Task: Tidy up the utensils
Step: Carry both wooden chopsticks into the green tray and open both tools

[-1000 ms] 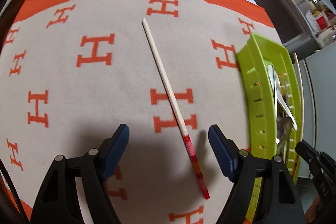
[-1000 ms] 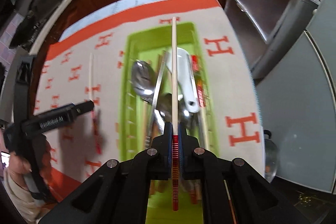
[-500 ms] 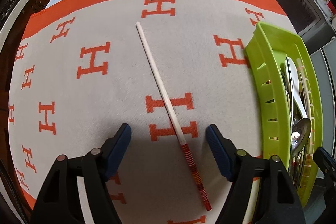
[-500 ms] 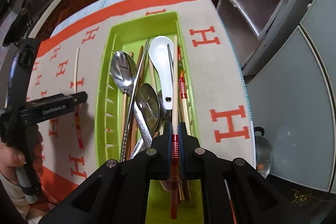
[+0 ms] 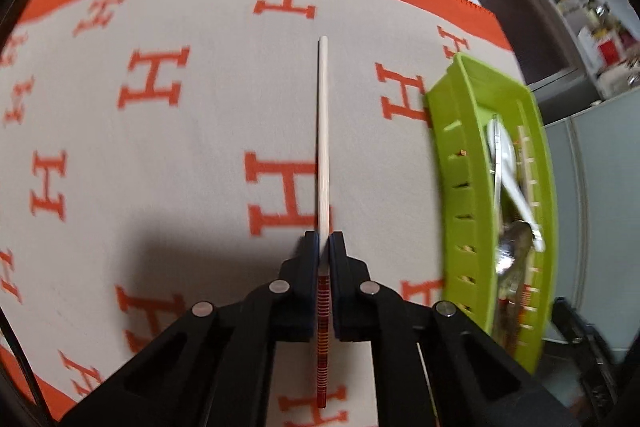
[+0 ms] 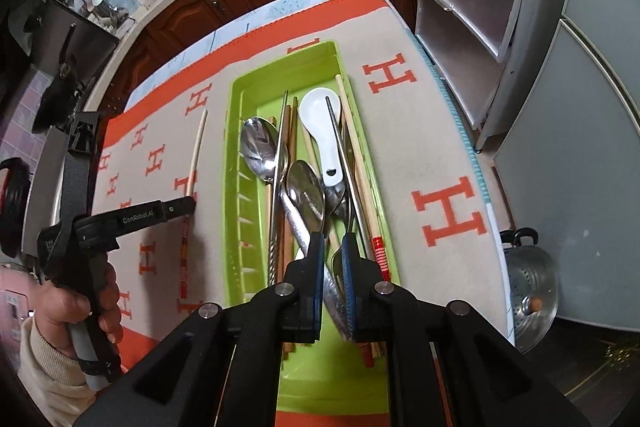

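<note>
Now the left gripper (image 5: pixel 324 241) is clamped on the chopstick (image 5: pixel 322 131) that lies on the cloth (image 5: pixel 160 167), left of the green tray (image 5: pixel 456 163). Its jaws have just been closing, and the stick sits squarely between them, pinched just on the pale side of where the wood meets the red banded end. That end sticks out toward the near side, the pale tip points far

The right gripper (image 6: pixel 333 247) hovers over the near half of the tray. Its jaws have just been opening; they stand slightly apart, and nothing seems pinched between them. Under it the tray holds 2 metal spoons (image 6: pixel 260 147), a white spoon (image 6: pixel 322 123), and several chopsticks, 1 with the same red bands (image 6: pixel 379 251) by the right wall

I judge the step in hand to be lifting the stick off the cloth and carrying it right into the tray. To do it well, raise it straight up first so the tip doesn't drag on the cloth or swing. The grip is off-centre, so the long pale part may droop; keep the squeeze firm and move slowly. Clear the tray's left wall, line the stick up with the tray's length, and lower it by the other chopsticks. Mind the right gripper, which is in the way over the tray
</note>
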Available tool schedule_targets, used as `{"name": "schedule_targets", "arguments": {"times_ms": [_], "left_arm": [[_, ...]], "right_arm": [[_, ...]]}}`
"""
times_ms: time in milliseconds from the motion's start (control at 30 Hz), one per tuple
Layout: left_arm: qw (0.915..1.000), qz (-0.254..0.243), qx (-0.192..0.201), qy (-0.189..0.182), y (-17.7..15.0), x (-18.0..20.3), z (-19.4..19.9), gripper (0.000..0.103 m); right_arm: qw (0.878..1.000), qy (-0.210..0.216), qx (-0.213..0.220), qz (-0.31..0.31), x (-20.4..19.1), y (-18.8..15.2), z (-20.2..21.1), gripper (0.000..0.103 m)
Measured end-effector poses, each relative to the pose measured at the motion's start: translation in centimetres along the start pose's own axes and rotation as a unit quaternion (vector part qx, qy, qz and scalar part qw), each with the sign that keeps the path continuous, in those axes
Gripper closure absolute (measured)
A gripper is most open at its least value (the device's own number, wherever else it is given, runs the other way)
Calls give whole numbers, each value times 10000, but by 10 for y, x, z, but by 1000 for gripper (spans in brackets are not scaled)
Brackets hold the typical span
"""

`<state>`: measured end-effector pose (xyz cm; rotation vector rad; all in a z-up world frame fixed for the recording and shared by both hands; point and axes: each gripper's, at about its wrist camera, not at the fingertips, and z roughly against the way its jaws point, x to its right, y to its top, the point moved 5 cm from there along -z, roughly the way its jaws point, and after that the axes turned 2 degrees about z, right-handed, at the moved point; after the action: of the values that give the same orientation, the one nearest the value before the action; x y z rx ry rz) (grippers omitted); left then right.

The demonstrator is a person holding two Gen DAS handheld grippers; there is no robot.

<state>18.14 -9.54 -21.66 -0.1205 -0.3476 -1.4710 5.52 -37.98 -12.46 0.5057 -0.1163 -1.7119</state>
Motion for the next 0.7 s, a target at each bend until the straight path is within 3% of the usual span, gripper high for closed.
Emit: {"name": "schedule_targets", "arguments": {"times_ms": [233, 467, 700], "left_arm": [[9987, -36, 39, -509, -25, 7, 28, 100], [9934, -409, 117, -1063, -38, 51, 64, 100], [9895, -700, -6, -1266, -44, 99, 53, 100]], "right_arm": [[9998, 129, 176, -43, -1, -11, 17, 94], [9989, 75, 413, -214, 10, -21, 38, 94], [9965, -28, 759, -337, 19, -32, 74, 94]]}}
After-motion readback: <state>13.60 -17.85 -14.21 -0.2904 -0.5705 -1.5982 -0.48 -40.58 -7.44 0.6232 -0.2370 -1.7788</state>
